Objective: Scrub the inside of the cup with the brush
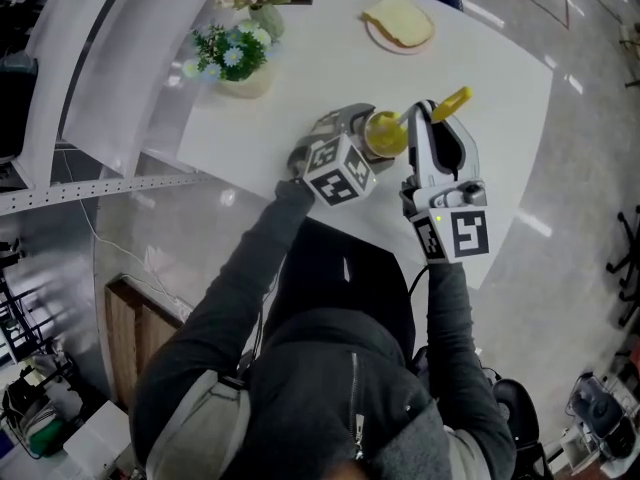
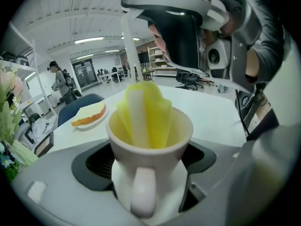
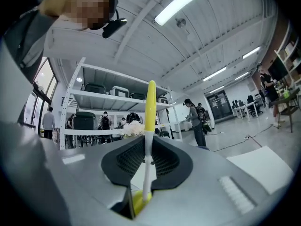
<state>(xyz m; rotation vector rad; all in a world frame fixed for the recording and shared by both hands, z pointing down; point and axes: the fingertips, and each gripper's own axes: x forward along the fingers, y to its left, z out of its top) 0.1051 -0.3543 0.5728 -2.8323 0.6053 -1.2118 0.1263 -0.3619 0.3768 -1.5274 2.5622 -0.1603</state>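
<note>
Nearest the camera, two dark sleeves [image 1: 250,268] reach out over the near edge of the white tabletop [image 1: 300,88]. The left hand-held gripper [image 1: 365,128] has its jaws spread wide and clamped on the body of the cup [image 2: 150,145]. The cup's handle faces back toward the gripper's own camera. The cup sits near the tabletop's near edge; I cannot tell whether its base rests on the surface or hangs just above it.

Just right of the cup, the right hand-held gripper [image 1: 424,118] has its jaws nearly together, pinching the thin white stem of the brush [image 3: 149,140].

The brush's yellow foam head [image 2: 150,109] is down inside the cup's mouth. Its long axis runs from there up to the right, through the right jaws, to the yellow handle end [image 1: 452,100] sticking out beyond them. So the cup lies to the left of the right gripper and below it, and this is the hand that works the brush, while the left one only steadies the cup. Scrubbing should call for strokes along the stem, or twists about it, pressing the head against the inner wall.

Farther off stand potted flowers [image 1: 235,58] at the left and a plate [image 1: 400,23] with a pale slice on it.
</note>
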